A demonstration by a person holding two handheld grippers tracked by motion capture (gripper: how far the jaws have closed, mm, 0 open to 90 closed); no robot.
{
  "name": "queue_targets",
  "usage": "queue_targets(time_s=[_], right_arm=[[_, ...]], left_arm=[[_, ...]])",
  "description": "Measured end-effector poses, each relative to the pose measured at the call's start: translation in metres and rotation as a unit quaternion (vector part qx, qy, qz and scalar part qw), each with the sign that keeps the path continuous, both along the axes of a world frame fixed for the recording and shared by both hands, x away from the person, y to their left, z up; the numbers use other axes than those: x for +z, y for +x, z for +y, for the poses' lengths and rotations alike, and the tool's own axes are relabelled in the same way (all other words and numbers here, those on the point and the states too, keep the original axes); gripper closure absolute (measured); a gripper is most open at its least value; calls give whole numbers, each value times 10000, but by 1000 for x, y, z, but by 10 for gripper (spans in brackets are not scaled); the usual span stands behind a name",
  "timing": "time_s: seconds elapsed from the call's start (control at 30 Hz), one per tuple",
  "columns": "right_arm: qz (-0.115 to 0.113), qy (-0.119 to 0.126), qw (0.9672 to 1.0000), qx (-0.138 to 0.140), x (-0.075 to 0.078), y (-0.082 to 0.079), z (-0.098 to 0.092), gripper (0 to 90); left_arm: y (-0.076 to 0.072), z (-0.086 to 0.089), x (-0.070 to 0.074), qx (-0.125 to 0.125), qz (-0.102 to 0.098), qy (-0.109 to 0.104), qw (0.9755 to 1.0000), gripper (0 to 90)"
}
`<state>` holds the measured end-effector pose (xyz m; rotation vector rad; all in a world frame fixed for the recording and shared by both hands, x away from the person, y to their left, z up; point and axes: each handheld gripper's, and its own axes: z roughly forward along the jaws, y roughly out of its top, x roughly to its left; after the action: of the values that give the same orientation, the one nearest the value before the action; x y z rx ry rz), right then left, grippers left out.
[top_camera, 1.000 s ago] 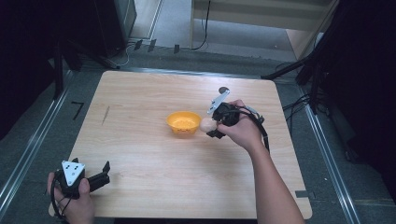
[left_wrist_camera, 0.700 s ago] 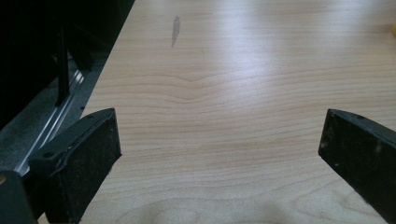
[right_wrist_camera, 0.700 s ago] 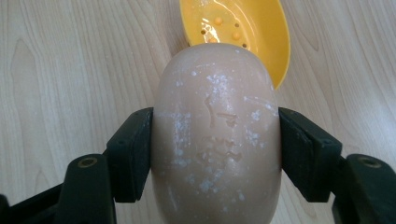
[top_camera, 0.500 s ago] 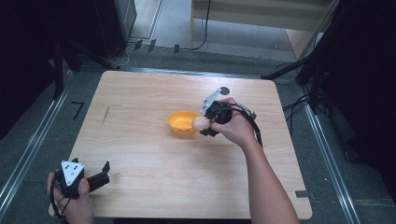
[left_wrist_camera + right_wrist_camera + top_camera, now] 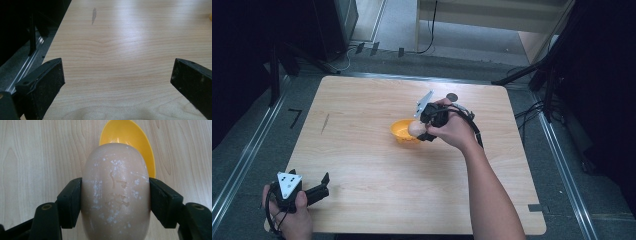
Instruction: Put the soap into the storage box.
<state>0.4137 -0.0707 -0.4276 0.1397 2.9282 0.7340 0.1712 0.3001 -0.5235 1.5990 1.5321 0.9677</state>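
Table (image 5: 362,150): pale wood, wavy grain, one short grey smudge (image 5: 94,13) near left edge.
Bowl (image 5: 130,135): bright yellow-orange, plain.
Egg-shaped object (image 5: 116,192): beige-tan, speckled with white powdery flecks, faint embossed marks on front.
Right gripper (image 5: 115,202): black jaws, brass-coloured screw heads; grey plate on top in high view.
Left gripper (image 5: 323,184): black, grey triangular plate with dark dots.
Floor (image 5: 242,150): dark grey, silver rails.

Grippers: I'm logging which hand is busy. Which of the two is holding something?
The right gripper, over the yellow bowl, has its jaws clamped on a pale egg-shaped object. The left gripper, at the table's near-left corner, is open with nothing between its jaws.
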Motion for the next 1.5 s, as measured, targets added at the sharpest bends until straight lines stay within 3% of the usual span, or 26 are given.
queue_targets(time_s=[0.53,1.03,1.43,1.5], right_arm=[[-9,-188,9996,205,0,13,34,337],[76,-333,9991,232,-14,25,40,336],[258,-282,9991,171,-23,32,44,335],[399,-249,9988,131,-24,34,43,333]], left_arm=[[0,1,0,-2,-17,-67,10000,0],[0,1,0,-3,-14,-80,10000,0],[0,1,0,-10,-23,-53,10000,0],[0,1,0,-11,-17,-58,10000,0]])
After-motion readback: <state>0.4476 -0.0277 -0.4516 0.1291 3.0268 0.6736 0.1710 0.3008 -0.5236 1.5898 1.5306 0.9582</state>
